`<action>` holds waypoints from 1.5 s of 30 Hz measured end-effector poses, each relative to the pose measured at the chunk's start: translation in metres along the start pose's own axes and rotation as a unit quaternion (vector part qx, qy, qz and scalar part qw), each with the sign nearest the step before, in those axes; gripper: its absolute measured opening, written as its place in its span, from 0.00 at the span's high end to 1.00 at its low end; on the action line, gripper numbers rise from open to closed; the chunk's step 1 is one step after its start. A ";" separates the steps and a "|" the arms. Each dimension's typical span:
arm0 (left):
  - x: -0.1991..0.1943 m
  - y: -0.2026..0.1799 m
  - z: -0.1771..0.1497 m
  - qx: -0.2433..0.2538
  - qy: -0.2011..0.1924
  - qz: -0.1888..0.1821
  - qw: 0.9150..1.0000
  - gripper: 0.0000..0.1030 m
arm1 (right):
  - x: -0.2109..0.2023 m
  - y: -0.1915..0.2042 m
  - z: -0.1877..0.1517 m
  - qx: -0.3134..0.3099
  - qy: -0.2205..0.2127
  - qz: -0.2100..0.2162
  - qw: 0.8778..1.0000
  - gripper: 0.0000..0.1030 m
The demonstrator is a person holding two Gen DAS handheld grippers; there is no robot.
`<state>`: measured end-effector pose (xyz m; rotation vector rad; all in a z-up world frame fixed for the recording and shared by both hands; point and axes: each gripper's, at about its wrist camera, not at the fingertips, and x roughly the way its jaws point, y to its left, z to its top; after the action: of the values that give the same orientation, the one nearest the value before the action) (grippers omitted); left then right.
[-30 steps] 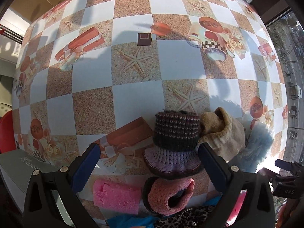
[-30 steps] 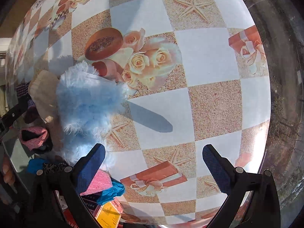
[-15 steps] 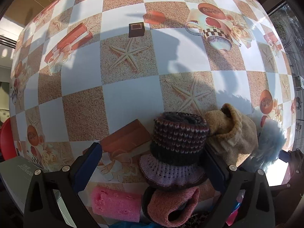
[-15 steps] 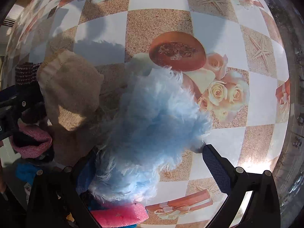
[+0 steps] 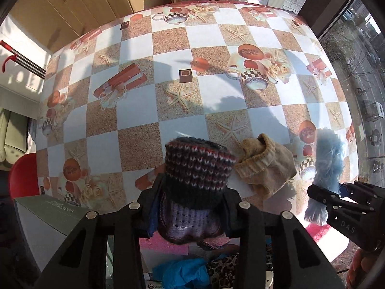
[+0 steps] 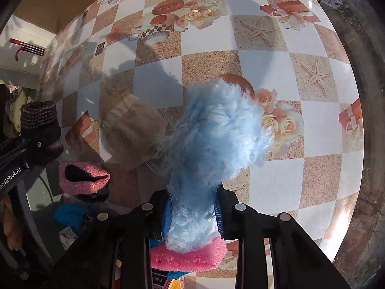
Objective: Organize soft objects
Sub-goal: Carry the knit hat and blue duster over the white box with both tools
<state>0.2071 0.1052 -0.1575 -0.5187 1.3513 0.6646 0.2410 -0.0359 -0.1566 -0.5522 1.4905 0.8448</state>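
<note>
Black plastic left claw, silver screws, blue pads, right claw alike

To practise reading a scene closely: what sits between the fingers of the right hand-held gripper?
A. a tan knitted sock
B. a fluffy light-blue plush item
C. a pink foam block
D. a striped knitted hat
B: the right hand-held gripper is closing on the fluffy light-blue plush item, whose lower end sits between its fingers.

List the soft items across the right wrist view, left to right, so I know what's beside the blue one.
Striped knit sock held in the left gripper → pink knit sock → tan sock → fluffy blue sock, with the right gripper closing on it.
</note>
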 end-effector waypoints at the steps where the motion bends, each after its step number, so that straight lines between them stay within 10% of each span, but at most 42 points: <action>1: -0.010 0.000 -0.005 0.003 -0.007 -0.002 1.000 0.58 | -0.015 0.000 -0.005 0.003 -0.012 0.010 1.000 0.70; 9: -0.091 -0.005 -0.084 0.020 -0.048 -0.015 0.999 0.58 | -0.018 -0.074 0.033 0.022 -0.053 0.073 0.996 0.70; 19: -0.152 -0.002 -0.167 0.045 -0.065 -0.017 0.997 0.58 | -0.110 -0.062 -0.017 0.004 -0.056 0.123 0.991 0.70; 45: -0.198 0.230 -0.331 -0.080 -0.124 0.023 0.989 0.58 | -0.088 0.271 -0.125 -0.183 -0.010 0.158 0.970 0.70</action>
<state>-0.2053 0.0153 -0.0057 -0.5164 1.0848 0.8512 -0.0357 0.0207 -0.0274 -0.5817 1.4313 1.3889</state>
